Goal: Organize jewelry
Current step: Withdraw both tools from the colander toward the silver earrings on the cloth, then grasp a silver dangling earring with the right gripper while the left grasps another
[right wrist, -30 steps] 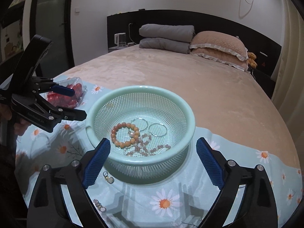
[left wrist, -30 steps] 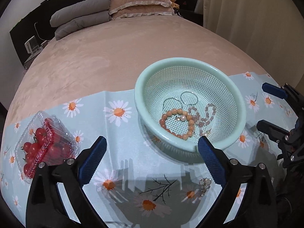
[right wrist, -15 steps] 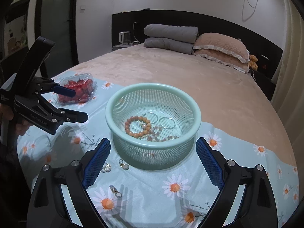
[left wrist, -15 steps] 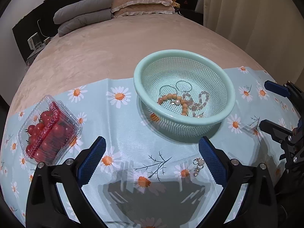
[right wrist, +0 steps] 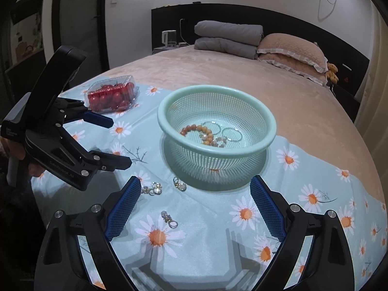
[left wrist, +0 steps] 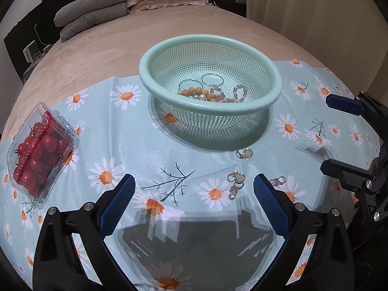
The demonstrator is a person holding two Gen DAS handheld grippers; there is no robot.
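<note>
Your workspace is a bed (right wrist: 218, 77) covered in tan plush, with a pale blue daisy-print cloth (left wrist: 135, 150) spread over the near end. On that cloth sits a mint-green mesh basket (left wrist: 211, 46), upright, and inside it you have an orange bead bracelet (right wrist: 196, 131), a paler bead strand (left wrist: 238, 94) and two thin silver hoops (right wrist: 231, 133) lying together on the bottom. Off to your left, well apart from the basket, is a clear clamshell box of cherry tomatoes (left wrist: 38, 150).

Your left gripper (left wrist: 194, 198) hangs above the cloth with its jaws spread wide and nothing between them; your right gripper (right wrist: 194, 202) is likewise spread and empty.

Three small earring pieces remain loose on the cloth — one round charm (left wrist: 245, 153) just beside the basket's base, a sparkly dangling piece (left wrist: 235, 183) between the left gripper's fingers in its view, and a small cluster (left wrist: 277, 180) near that gripper's right fingertip.
</note>
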